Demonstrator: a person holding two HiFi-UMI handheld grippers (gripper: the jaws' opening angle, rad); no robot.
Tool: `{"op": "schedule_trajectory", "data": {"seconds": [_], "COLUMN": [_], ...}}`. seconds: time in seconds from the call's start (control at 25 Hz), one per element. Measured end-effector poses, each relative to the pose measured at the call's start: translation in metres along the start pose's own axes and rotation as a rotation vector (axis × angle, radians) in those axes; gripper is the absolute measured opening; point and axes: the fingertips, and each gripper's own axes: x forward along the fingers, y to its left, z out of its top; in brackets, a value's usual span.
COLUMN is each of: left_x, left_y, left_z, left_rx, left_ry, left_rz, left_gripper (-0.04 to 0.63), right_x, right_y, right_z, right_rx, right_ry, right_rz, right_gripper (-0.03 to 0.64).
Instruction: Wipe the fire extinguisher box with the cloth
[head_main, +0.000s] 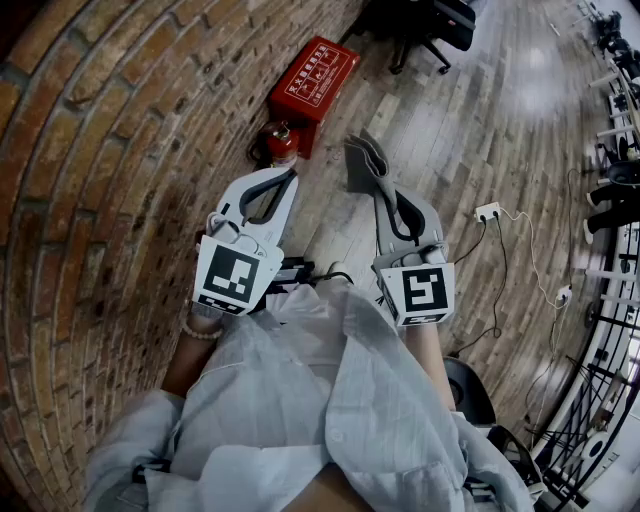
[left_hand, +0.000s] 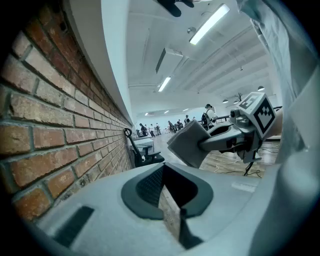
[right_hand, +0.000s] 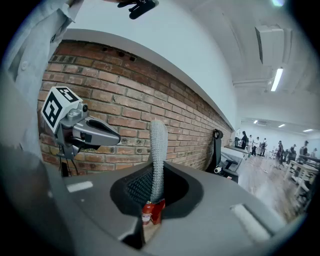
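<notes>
The red fire extinguisher box (head_main: 312, 78) lies on the wood floor by the brick wall, far ahead of both grippers. A small red extinguisher (head_main: 282, 140) stands at its near end; it also shows between the jaws in the right gripper view, the extinguisher (right_hand: 146, 212) beside the box (right_hand: 159, 209). My right gripper (head_main: 378, 192) is shut on a grey cloth (head_main: 362, 162), which sticks up from its jaws (right_hand: 158, 150). My left gripper (head_main: 288, 180) is held beside it, shut with nothing in it. Neither gripper touches the box.
The brick wall (head_main: 110, 170) runs along the left. A black office chair (head_main: 430, 25) stands beyond the box. A white power strip (head_main: 487, 211) with cables lies on the floor at the right. Stands and equipment line the far right edge.
</notes>
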Motion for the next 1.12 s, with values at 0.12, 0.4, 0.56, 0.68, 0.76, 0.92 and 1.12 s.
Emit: {"op": "schedule_trajectory", "data": {"seconds": [0.12,0.4,0.56,0.68,0.76,0.92,1.12], "left_x": [0.0008,0.001,0.0008,0.0002,-0.0003,-0.003,-0.0046], "left_y": [0.0013,-0.0006,-0.0026,-0.0034,-0.0033,-0.0012,0.0024], "left_z": [0.0008,-0.0002,-0.0006,-0.0014,-0.0016,-0.0016,-0.0018], "left_rx": [0.002,0.008,0.011,0.014,0.014,0.014,0.025], "left_ry": [0.0,0.002,0.002,0.001,0.001,-0.002,-0.009], "left_rz": [0.0,-0.009,-0.015,-0.018,-0.019,-0.021,-0.031], "left_gripper": [-0.002,-0.002,-0.002,-0.002,-0.002,-0.002,-0.002], "right_x": [0.001,-0.0009,-0.003,-0.004,-0.0038,-0.0019,-0.0016], "right_y": [-0.0007,-0.0008,-0.0003,0.0004,0.0011,0.0039,0.0022], "right_z": [-0.0004,-0.0035,-0.0046,-0.0062,-0.0062,-0.0041,-0.0018], "right_rx": [-0.004,0.0,0.004,0.006,0.005,0.006,0.034], "right_ry": [0.004,0.01,0.011,0.013,0.014,0.013,-0.002], "right_rz": [-0.001,-0.009,-0.015,-0.018,-0.018,-0.02,-0.059], "right_gripper": [0.02,0.02,0.02,0.02,0.02,0.02,0.02]}}
